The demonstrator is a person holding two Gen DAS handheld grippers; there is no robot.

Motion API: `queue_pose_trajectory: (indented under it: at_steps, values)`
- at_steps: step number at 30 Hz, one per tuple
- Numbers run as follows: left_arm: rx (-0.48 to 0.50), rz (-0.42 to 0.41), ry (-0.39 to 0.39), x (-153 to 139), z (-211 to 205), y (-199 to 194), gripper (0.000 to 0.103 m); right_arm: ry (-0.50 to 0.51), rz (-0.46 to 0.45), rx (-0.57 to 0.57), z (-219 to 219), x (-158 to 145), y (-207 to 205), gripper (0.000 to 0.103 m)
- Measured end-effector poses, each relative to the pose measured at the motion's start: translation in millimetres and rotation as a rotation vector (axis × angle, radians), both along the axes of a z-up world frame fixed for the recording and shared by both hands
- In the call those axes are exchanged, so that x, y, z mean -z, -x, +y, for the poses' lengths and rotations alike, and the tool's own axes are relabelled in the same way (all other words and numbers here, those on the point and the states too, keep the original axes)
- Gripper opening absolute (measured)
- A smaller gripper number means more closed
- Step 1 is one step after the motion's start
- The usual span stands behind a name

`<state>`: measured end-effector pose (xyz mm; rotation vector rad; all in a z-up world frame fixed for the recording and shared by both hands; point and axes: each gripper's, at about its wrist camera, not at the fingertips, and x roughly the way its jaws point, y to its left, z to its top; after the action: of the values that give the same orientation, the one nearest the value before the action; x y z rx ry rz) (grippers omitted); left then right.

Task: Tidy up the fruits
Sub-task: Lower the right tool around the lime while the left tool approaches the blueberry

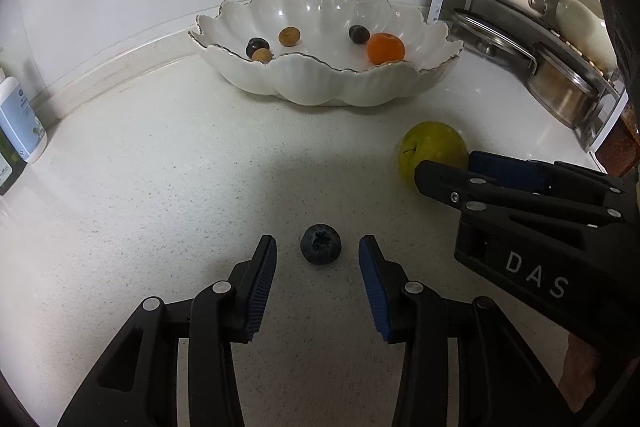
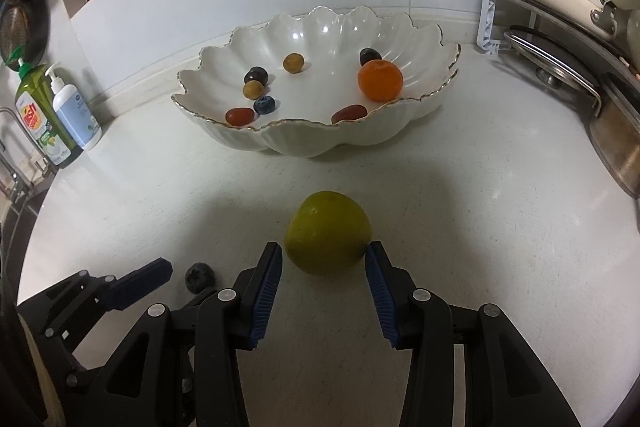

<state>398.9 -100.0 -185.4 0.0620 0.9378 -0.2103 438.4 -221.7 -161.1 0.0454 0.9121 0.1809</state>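
Note:
A blueberry (image 1: 321, 243) lies on the white counter between the fingertips of my left gripper (image 1: 319, 242), with a gap on each side; that gripper is open. A green round fruit (image 2: 327, 231) rests on the counter just ahead of my right gripper (image 2: 323, 251). Its blue fingertips (image 2: 370, 255) flank the fruit's near sides without pressing on it, so this gripper is open too. Behind both stands a white scalloped bowl (image 2: 320, 141) holding an orange fruit (image 2: 380, 80) and several small fruits. The right gripper (image 1: 444, 167) also shows from the side in the left wrist view.
A metal rack (image 1: 520, 39) with pots and lids stands at the right. Soap bottles (image 2: 60, 115) stand at the left near a sink edge. A tiled wall runs behind the bowl. The two grippers sit close side by side.

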Motion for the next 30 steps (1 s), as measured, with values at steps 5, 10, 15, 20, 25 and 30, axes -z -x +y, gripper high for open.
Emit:
queue_pose_trajectory:
  at_steps: [5, 10, 15, 20, 25, 30]
  values:
    - [-0.005, 0.005, 0.0, 2.4, -1.6, -2.4, 0.037, -0.007, 0.011, -0.004, -2.3, 3.9, -4.2, 0.044]
    - [-0.011, 0.012, 0.0, 5.3, -2.0, -4.3, 0.035, 0.004, 0.0, -0.019, -0.7, 4.8, -7.8, 0.045]
    - [-0.018, 0.012, -0.001, 6.7, -1.1, -6.6, 0.031, -0.002, 0.001, -0.014, -2.0, 8.4, -16.6, 0.052]
    - [-0.018, 0.01, 0.008, 6.8, -0.8, -9.0, 0.026, -0.005, 0.0, -0.011, -3.2, 9.8, -26.0, 0.052]
    - [-0.018, 0.01, 0.014, 6.1, -1.2, -8.9, 0.023, -0.012, 0.003, -0.006, -4.2, 10.6, -28.5, 0.049]
    - [-0.026, 0.004, 0.024, 3.1, 2.4, -9.6, 0.022, -0.008, -0.004, -0.008, -3.9, 10.5, -24.8, 0.048]
